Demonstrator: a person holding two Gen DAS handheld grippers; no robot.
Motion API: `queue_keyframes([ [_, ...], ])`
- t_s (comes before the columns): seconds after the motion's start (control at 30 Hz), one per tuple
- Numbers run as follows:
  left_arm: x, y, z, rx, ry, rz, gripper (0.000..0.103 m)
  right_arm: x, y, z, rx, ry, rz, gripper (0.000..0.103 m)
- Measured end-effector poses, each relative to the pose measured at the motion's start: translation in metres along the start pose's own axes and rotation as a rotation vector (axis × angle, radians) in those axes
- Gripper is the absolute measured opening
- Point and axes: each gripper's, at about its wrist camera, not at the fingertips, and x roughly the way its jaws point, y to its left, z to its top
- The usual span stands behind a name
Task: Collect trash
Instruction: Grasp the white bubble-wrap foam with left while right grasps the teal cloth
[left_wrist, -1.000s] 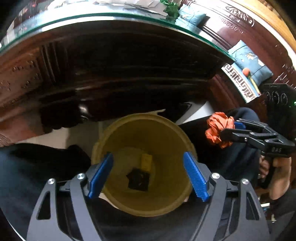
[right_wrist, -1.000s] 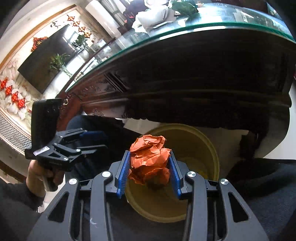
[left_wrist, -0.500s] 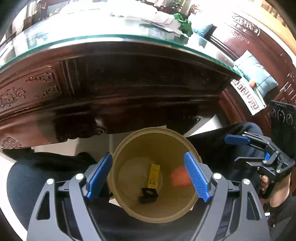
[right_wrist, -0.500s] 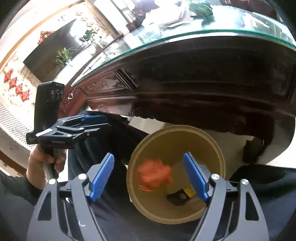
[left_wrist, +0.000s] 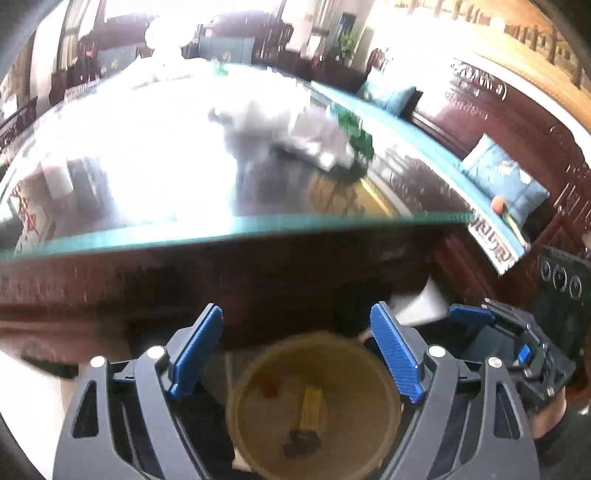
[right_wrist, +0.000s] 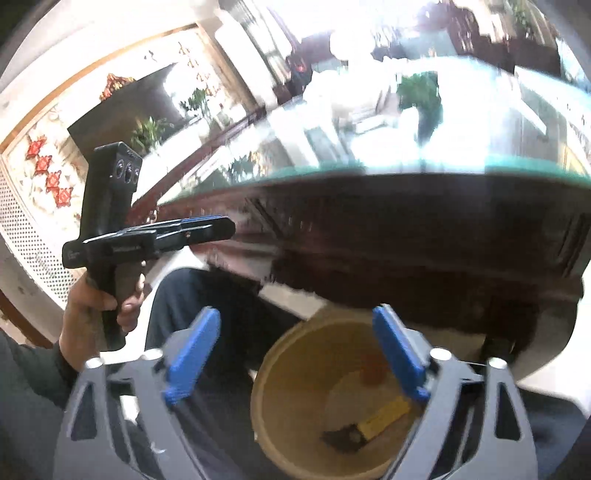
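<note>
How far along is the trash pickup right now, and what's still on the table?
Done: the orange paper wad lies in the yellow bin with a yellow wrapper and a dark scrap. In hand: nothing; the right hand-held gripper has just opened and is empty, and the left hand-held gripper is open too. Left: white crumpled paper and a green piece on the glass table.

Crumpled orange paper (right_wrist: 373, 371) is lying inside the yellow bin (right_wrist: 291, 373), just under the right claw's (right_wrist: 295, 354) open pads.
</note>
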Motion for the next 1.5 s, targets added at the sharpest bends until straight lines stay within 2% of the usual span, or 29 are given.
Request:
queue_keyframes([
  [0.1, 0.001, 0.0, 0.032, -0.001, -0.061, 0.012, 0.086, -0.002, -0.006, 0.019, 0.004, -0.042, -0.01, 0.094],
  [0.2, 0.006, -0.001, 0.066, -0.017, -0.096, 0.01, 0.087, -0.003, -0.014, 0.042, 0.003, -0.092, -0.073, 0.094],
  [0.33, 0.016, 0.005, 0.112, -0.049, -0.136, 0.036, 0.087, -0.003, -0.023, 0.072, -0.002, -0.162, -0.09, 0.094],
  [0.57, 0.041, 0.011, 0.161, -0.047, -0.169, 0.095, 0.087, 0.019, -0.046, 0.115, 0.026, -0.174, -0.152, 0.094],
  [0.7, 0.058, 0.019, 0.174, -0.05, -0.153, 0.093, 0.088, 0.028, -0.064, 0.135, 0.053, -0.189, -0.2, 0.094],
  [0.9, 0.082, 0.026, 0.197, -0.032, -0.122, 0.122, 0.088, 0.041, -0.094, 0.162, 0.129, -0.174, -0.181, 0.094],
  [1.1, 0.11, 0.039, 0.219, -0.035, -0.087, 0.179, 0.088, 0.054, -0.101, 0.183, 0.081, -0.156, -0.225, 0.094],
  [1.37, 0.144, 0.046, 0.236, -0.026, 0.003, 0.256, 0.088, 0.062, -0.108, 0.2, 0.056, -0.18, -0.223, 0.094],
  [1.43, 0.149, 0.046, 0.24, -0.014, 0.01, 0.266, 0.084, 0.065, -0.109, 0.201, 0.058, -0.176, -0.219, 0.094],
  [1.47, 0.152, 0.047, 0.241, -0.018, 0.018, 0.268, 0.074, 0.066, -0.11, 0.201, 0.059, -0.172, -0.215, 0.094],
  [1.5, 0.154, 0.049, 0.242, -0.025, 0.031, 0.265, 0.06, 0.068, -0.111, 0.201, 0.062, -0.167, -0.213, 0.094],
])
